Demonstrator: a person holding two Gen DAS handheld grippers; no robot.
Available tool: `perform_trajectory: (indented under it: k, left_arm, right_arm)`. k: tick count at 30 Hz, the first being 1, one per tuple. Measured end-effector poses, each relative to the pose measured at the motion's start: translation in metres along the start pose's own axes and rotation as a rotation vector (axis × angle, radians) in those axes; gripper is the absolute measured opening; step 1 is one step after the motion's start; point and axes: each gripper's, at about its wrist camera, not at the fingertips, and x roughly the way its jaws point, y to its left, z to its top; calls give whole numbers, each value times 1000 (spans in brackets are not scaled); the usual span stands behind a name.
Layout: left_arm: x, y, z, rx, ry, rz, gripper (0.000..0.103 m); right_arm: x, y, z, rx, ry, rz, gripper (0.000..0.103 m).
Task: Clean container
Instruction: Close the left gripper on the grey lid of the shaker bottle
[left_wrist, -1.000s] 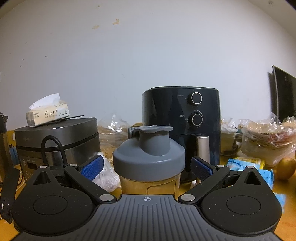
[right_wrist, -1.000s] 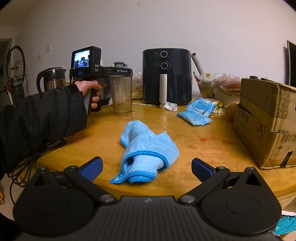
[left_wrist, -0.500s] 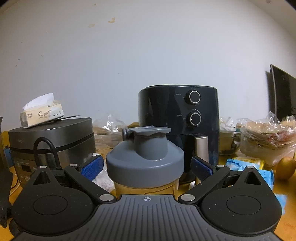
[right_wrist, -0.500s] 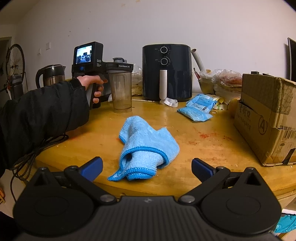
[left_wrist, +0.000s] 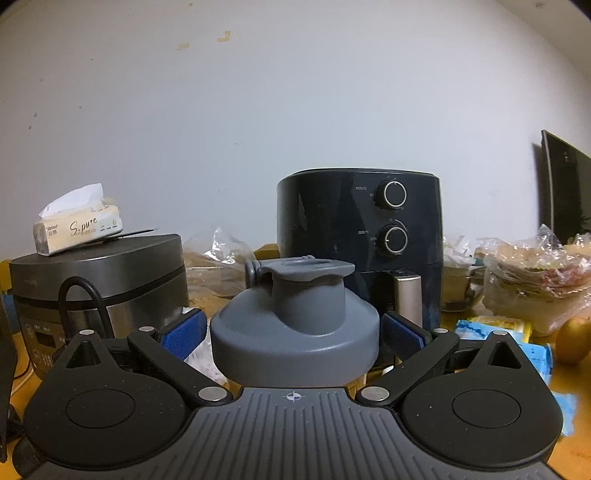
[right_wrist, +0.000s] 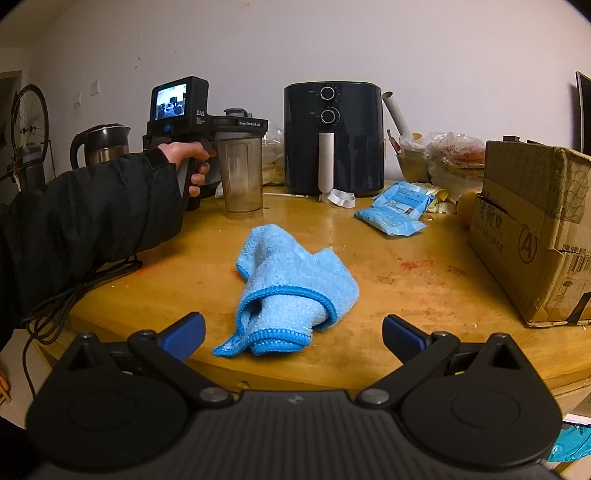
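Left gripper: matt black plastic arms, blue rubbery-looking pads, bright metal pivot pins. Between its fingers, shaker lid: matt grey plastic, smooth. Shaker cup below the lid: cloudy translucent plastic. Beyond it, air fryer: glossy dark plastic, brushed metal handle. To the gripper's left, rice cooker: satin metallic shell; paper tissue pack on top.

Ahead of right gripper: cloth, light blue, nubby microfibre-like weave. Tabletop: varnished wood, mild sheen, stained. Far right: cardboard box, rough, matt. Far left: kettle, polished metal.
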Motion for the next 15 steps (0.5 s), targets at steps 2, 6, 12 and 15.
perform_trajectory:
  k: [2,6,12,15]
  left_arm:
    - [1,0,1,1,-3,-1,103]
    - [4,-2,2,16,-15,5,103]
    - [11,-2,2,10,-2,-7,103]
    - [13,0,2,4,3,-6,103]
  right_arm:
    - [-1,0,0,0,0,-2,103]
    - [-1,1,0,0,3,-6,103]
    - [-3,2,-1,0,7,-10,103]
    - [-5,4,-2,-1,8,-12,103]
